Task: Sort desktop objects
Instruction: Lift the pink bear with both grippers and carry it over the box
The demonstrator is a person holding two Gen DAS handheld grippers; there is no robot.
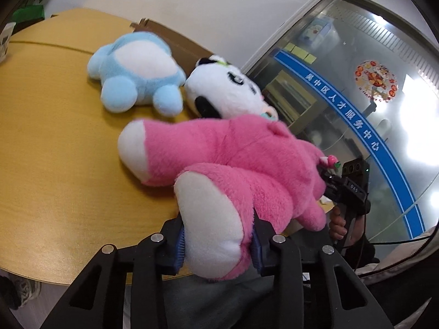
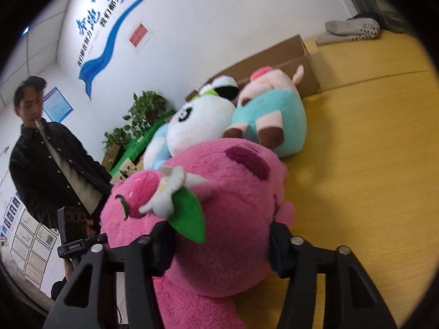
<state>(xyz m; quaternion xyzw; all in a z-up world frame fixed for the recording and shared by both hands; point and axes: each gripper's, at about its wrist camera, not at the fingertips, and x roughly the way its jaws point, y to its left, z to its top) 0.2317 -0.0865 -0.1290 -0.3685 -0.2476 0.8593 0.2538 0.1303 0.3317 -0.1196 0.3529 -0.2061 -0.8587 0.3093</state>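
You hold the pink plush bear (image 1: 233, 159) off the front edge of the yellow worktop (image 1: 55, 137), your left tongs (image 1: 216, 244) clamped on one white-soled foot and your right tongs (image 2: 222, 246) clamped around its head. Both point inward from opposite ends. Pull them apart and the soft stuffing may slip free, dropping the bear onto the panda plush (image 1: 222, 87) and blue plush (image 1: 137, 74) just behind.

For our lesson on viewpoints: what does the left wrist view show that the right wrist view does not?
Only the left wrist view: the pink bear's white-soled foot clamped in the left claw, and a glass door. Only the right wrist view: its head in the right claw, a teal plush, a person standing. Both: the pink bear, panda plush, yellow table.
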